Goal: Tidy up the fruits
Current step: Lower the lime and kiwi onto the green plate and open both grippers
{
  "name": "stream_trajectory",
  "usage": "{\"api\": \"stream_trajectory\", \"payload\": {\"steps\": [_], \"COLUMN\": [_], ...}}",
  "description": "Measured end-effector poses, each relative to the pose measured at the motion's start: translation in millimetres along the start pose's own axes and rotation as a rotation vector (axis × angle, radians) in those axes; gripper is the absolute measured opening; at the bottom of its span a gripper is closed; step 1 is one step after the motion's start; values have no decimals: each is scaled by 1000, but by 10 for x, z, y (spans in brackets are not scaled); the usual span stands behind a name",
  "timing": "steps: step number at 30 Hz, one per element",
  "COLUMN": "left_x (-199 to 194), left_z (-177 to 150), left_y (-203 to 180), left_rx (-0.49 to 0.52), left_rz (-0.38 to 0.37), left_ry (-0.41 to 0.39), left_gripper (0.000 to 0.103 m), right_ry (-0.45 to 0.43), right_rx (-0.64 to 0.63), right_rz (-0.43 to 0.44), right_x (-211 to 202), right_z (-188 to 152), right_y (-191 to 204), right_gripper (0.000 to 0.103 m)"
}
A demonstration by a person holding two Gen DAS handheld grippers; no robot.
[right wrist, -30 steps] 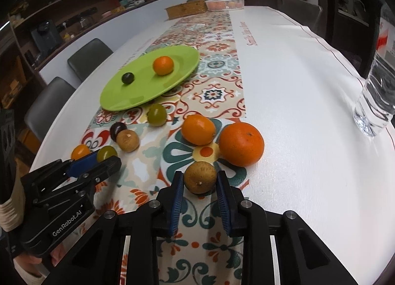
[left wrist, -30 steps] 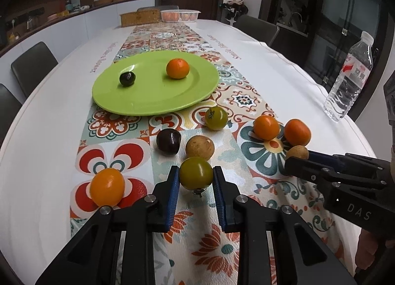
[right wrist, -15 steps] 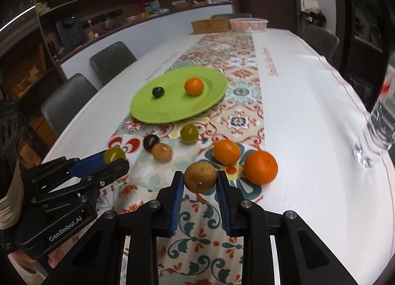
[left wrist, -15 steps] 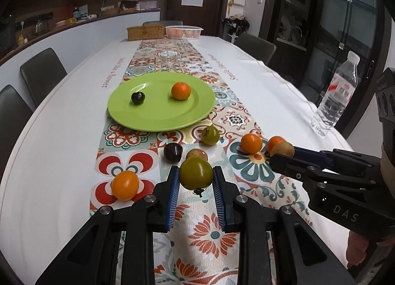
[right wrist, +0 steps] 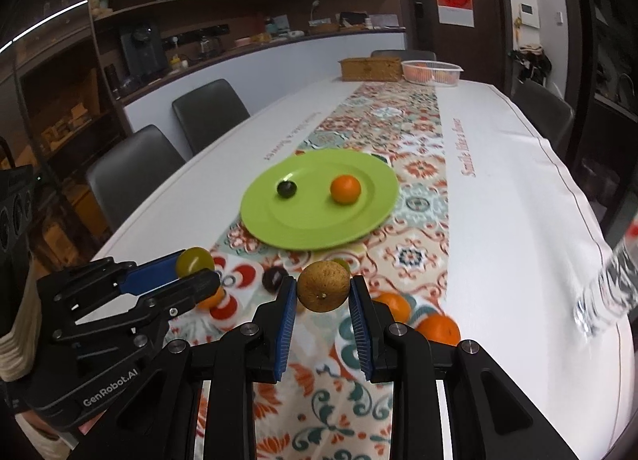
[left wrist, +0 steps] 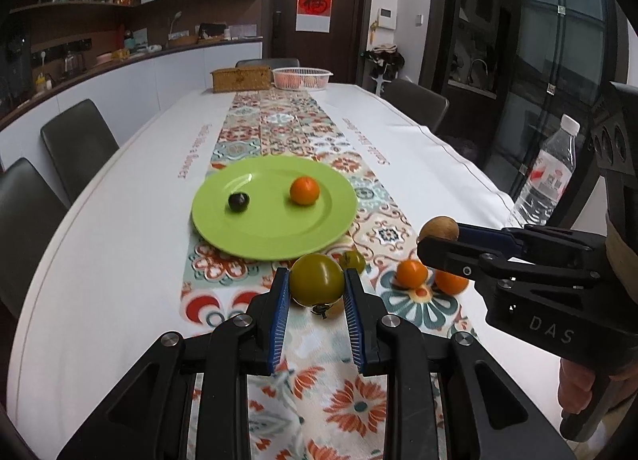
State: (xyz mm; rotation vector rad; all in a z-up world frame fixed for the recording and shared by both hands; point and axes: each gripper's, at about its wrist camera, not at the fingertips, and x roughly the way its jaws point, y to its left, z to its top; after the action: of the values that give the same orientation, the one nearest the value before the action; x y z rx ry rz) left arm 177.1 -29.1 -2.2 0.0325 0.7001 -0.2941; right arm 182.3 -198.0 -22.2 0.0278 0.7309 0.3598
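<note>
My left gripper (left wrist: 317,290) is shut on a green tomato (left wrist: 316,278) and holds it above the patterned runner. My right gripper (right wrist: 323,294) is shut on a brown round fruit (right wrist: 323,291), also lifted; it also shows in the left wrist view (left wrist: 438,229). A green plate (left wrist: 275,236) lies ahead on the runner with a dark plum (left wrist: 238,201) and an orange (left wrist: 304,190) on it. Loose on the runner near the plate are two oranges (left wrist: 412,273), a small green tomato (left wrist: 353,259) and a dark plum (right wrist: 275,278).
A clear water bottle (left wrist: 546,177) stands at the table's right edge. A wicker box (left wrist: 240,79) and a white basket (left wrist: 302,78) sit at the far end. Dark chairs (left wrist: 75,145) line the left side. The runner (left wrist: 287,129) covers the table's middle.
Both grippers have risen with their fruits, which now hang higher above the runner. The fruits on the table look farther below and the view has tilted up toward the room.
</note>
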Motion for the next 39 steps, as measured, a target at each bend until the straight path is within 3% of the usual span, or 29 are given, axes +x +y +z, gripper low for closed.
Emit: {"api": "stream_trajectory", "payload": {"steps": [14,20,29,39], "left_x": [240,455,871,1327], "left_z": [449,597,761,832], "left_y": [280,425,678,809], "left_rx": [32,38,-29,-58], "left_rz": [9,7,-63,-77], "left_ry": [1,36,132,229], "left_gripper": [27,27,27,27], "right_ry": [-2,50,139,264], "right_rx": [-48,-34,-38,-13], "right_rz": [37,46,44,69], "right_x": [327,608,1033,1497], "right_z": [516,717,923,969], "right_y": [84,21,-33,-129], "right_gripper": [28,28,28,28]}}
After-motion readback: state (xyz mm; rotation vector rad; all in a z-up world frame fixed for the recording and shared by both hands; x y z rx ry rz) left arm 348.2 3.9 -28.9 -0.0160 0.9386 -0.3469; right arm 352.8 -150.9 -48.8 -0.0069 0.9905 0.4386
